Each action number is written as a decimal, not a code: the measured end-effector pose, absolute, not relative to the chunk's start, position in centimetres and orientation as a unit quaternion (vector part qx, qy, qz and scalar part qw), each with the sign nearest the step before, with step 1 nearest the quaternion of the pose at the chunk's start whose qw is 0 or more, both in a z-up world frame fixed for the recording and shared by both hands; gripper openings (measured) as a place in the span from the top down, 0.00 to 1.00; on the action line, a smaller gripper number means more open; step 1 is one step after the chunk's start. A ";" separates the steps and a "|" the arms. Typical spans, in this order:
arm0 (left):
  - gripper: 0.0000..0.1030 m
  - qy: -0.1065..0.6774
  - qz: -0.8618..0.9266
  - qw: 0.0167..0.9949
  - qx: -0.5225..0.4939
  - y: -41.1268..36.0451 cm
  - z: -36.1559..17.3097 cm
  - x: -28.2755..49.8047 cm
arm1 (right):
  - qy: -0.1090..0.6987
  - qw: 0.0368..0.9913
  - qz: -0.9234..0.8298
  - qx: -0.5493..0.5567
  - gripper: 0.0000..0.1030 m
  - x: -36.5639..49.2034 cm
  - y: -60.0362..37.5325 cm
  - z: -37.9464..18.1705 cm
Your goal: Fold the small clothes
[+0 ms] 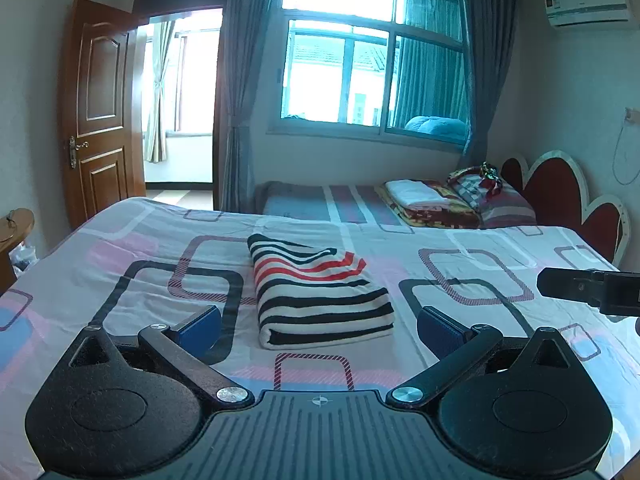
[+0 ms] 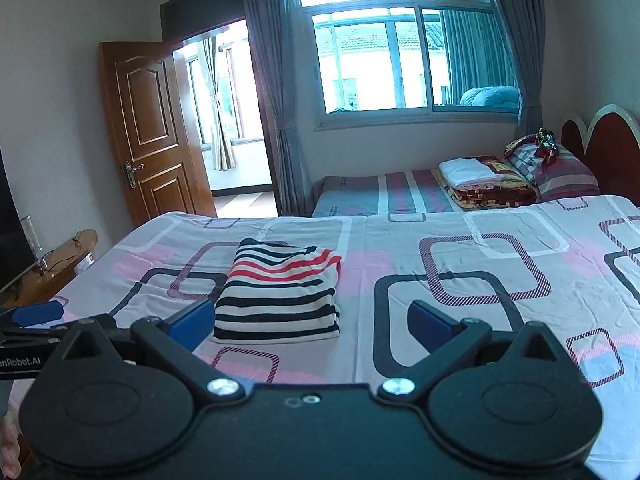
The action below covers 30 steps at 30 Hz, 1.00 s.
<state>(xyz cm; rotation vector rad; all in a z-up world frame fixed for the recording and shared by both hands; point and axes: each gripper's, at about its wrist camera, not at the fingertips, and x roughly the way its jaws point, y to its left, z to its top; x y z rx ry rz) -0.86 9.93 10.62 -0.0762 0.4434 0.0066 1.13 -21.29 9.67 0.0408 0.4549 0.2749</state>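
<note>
Closest to each camera is the tool itself: the left gripper (image 1: 318,330) and the right gripper (image 2: 310,322) both hover low above the bed (image 1: 460,240), level and pointing across it toward the window wall, jaws spread wide and holding nothing. The blue pads (image 1: 200,324) of the left gripper frame the near end of the garment without touching it. In the left wrist view the tip of the right gripper enters from the right edge; in the right wrist view the left one shows at the lower left, so the two sit side by side, near each other. Just beyond the fingertips lies the striped shirt (image 1: 316,288), black, white and red, already folded into a compact rectangle, resting toward the near edge of the bed on the patterned sheet (image 2: 460,280). The fold looks finished or nearly so. The risk from here is undoing it: a pad dragging across the top layer, or a pinch that catches only one layer, would likely pull the stack open or skew it, since the cloth is soft and the top end already sits a little rumpled. Farther off, a second bed (image 1: 348,200) holds folded bedding, and behind it are a window (image 1: 372,60), curtains and an open wooden door (image 1: 100,108).
</note>
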 end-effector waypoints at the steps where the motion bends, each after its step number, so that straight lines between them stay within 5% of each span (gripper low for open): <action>1: 0.00 0.220 0.002 0.975 -0.037 10.0 10.7 -0.8 | 0.224 0.965 0.135 0.019 0.01 1.2 -21.2 9.7; 30: 0.00 0.220 -0.001 0.975 -0.030 9.9 11.0 -0.4 | 0.228 0.965 0.133 0.013 0.01 1.6 -20.7 9.7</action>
